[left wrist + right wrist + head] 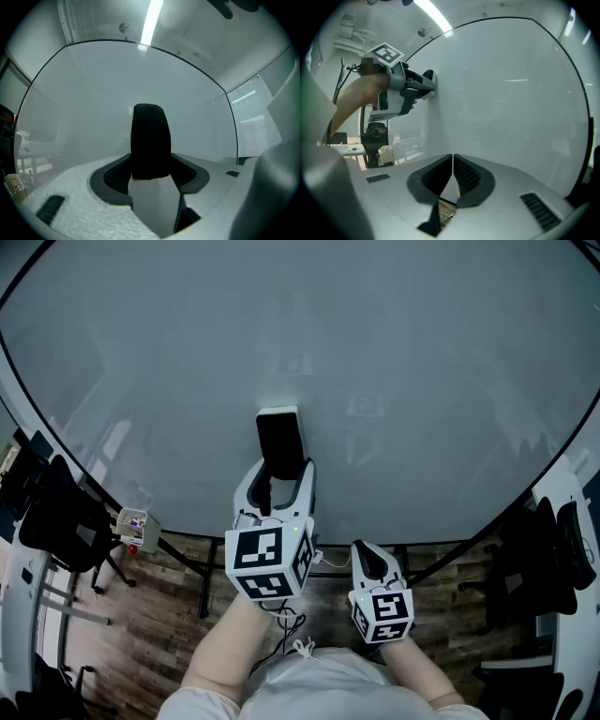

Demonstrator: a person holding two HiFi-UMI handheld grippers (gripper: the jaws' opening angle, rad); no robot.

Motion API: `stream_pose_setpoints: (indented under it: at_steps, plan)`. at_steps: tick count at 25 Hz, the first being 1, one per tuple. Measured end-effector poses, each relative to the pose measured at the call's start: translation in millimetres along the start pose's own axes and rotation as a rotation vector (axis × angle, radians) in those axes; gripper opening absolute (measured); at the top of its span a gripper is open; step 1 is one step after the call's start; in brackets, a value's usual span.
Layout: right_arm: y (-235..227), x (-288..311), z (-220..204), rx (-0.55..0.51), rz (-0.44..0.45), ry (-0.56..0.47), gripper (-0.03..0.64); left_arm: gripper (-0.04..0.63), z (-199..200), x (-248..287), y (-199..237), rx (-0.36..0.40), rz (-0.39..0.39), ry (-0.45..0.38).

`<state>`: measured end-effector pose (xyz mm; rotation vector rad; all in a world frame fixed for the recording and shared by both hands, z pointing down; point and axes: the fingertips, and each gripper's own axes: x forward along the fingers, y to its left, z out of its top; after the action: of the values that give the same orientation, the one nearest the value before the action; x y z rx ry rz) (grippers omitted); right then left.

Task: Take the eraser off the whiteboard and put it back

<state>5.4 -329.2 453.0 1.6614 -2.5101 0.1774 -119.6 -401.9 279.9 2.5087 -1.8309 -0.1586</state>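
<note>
Sitting between left gripper (281, 470) fingers (115, 177): eraser (150, 140) (on whiteboard (375, 352)), sides touched.

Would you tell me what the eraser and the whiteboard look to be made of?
The eraser looks like black felt or woven fabric, matt with a fine ribbed texture, on a white rim, probably plastic. The whiteboard seems a smooth, glossy coated panel, perhaps glass or enamelled steel: it faintly mirrors the room, which leaves the choice open.
</note>
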Motion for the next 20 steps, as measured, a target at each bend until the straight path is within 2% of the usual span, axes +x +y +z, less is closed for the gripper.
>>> stream_pose_setpoints:
  at_steps: [5, 10, 16, 18, 20]
  plan:
    - [3.8, 3.8, -1.6, 0.01, 0.01, 0.001, 0.031, 0.255, -15.2, -23.2, -3.7, 0.06, -0.006, -0.005]
    - [8.1, 3.6, -9.3, 0.017, 0.021, 0.019, 0.031, 0.254, -44.7, -49.8, -9.7, 0.086, -0.025, 0.007]
    - [10.4, 3.9, -12.1, 0.02, 0.017, 0.024, 0.031, 0.254, -88.5, -73.6, -3.4, 0.185, -0.028, 0.033]
    - [10.4, 2.9, -12.5, 0.021, 0.012, 0.023, 0.031, 0.253, -107.1, -80.2, -0.4, 0.189, -0.028, 0.05]
    - [10.7, 1.9, -13.2, 0.021, 0.009, 0.024, 0.031, 0.254, -125.4, -85.8, 2.1, 0.159, -0.03, 0.079]
